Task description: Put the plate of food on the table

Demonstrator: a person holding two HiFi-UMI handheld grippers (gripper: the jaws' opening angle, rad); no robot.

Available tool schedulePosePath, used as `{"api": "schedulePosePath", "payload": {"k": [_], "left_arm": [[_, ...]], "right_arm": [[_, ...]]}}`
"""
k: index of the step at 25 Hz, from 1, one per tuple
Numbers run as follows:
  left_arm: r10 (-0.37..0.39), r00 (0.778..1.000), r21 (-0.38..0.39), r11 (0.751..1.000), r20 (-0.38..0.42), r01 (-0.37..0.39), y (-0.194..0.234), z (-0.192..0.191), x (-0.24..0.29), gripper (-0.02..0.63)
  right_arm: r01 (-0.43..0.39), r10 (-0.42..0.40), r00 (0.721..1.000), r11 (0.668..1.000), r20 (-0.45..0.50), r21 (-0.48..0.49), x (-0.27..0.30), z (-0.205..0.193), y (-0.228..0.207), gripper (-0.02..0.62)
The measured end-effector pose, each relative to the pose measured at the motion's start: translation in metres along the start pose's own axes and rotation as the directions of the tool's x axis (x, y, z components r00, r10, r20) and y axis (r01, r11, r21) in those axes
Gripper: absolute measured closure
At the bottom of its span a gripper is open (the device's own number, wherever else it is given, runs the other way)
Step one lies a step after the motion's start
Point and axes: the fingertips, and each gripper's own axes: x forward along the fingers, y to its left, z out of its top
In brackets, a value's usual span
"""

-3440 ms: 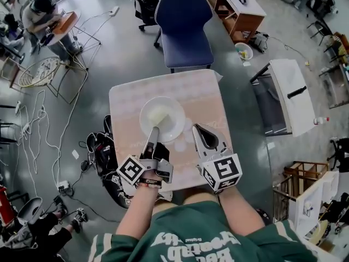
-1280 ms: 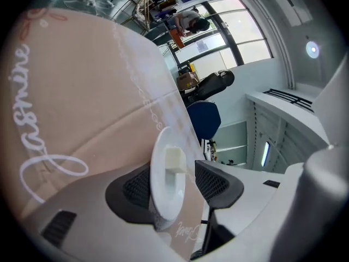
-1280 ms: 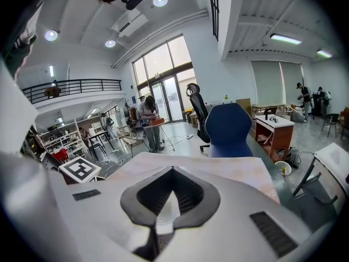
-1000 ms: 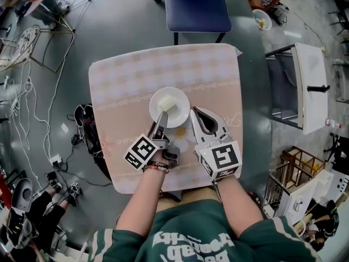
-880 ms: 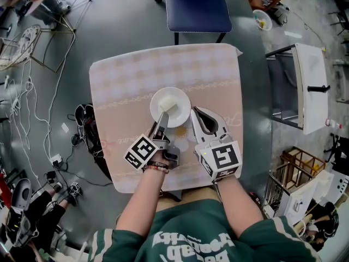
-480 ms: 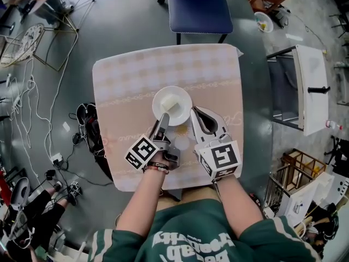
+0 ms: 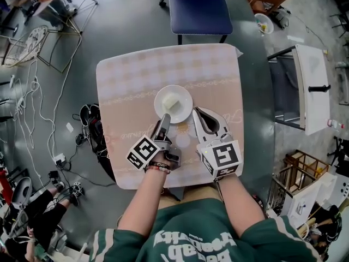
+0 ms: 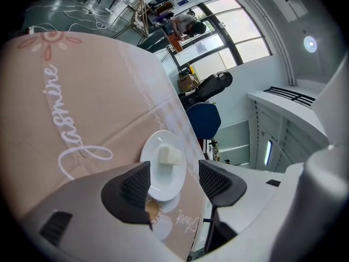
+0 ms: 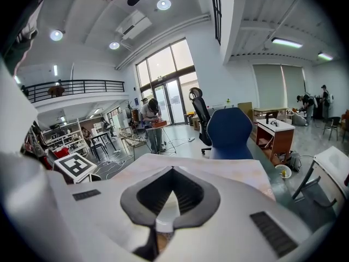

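A round white plate [image 7: 180, 112] is lying flat on the desk [image 7: 131, 81], straight ahead of the left gripper [image 7: 163, 123] and just to the left of the right gripper's [image 7: 196, 111] tip. It is carrying one pale, cream-coloured block of food [image 7: 170, 101], sitting a little off the plate's middle on the side away from the left gripper.

The left gripper is standing with its jaws well apart and nothing clamped between them; its tip is reaching the plate's near rim, and in the left gripper view the plate is showing in the gap between the two black pads. The right gripper's jaws are meeting at their tips, closed on nothing.

The desk's pinkish checked cloth is bearing the word "Jasmine" [image 8: 62, 119] in white script, off to the left of the left gripper.

Beyond both grippers, at the desk's far edge, a blue chair [image 7: 200, 7] is standing. White cables [image 7: 41, 119] are trailing over the grey floor far to the left gripper's left.
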Motion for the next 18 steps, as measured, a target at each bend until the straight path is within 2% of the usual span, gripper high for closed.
{"api": "schedulePosePath", "payload": {"k": [8,10,11,13,14,15,18], "left_arm": [[-0.048,0.999,0.014,0.999,0.002,0.048,-0.020,-0.003,-0.002,0.348],[-0.072,0.997,0.027,0.997,0.004,0.072,-0.029,-0.005,-0.006,0.391],[-0.083,0.997,0.036,0.996,0.007,0.082,-0.033,-0.004,-0.009,0.445],[-0.100,0.995,0.045,0.994,0.017,0.099,-0.038,-0.003,-0.013,0.512],[-0.107,0.994,0.040,0.994,0.023,0.106,-0.041,-0.002,-0.014,0.574],[-0.116,0.993,0.031,0.993,0.027,0.115,-0.043,-0.001,-0.016,0.596],[-0.147,0.988,0.007,0.989,0.035,0.147,-0.050,0.000,-0.020,0.597]], "right_arm": [[0.005,-0.005,1.000,1.000,0.015,-0.004,-0.011,0.004,-0.003,0.581],[0.004,-0.004,1.000,1.000,0.018,-0.008,-0.015,0.007,-0.003,0.581],[0.004,-0.003,1.000,1.000,0.020,-0.008,-0.017,0.009,-0.003,0.581],[0.001,-0.001,1.000,1.000,0.025,-0.009,-0.020,0.013,-0.001,0.581],[-0.001,0.001,1.000,1.000,0.027,-0.012,-0.022,0.016,0.000,0.580],[-0.003,0.003,1.000,1.000,0.030,-0.017,-0.023,0.018,0.002,0.581],[-0.008,0.009,0.999,1.000,0.040,-0.029,-0.026,0.024,0.005,0.581]]}}
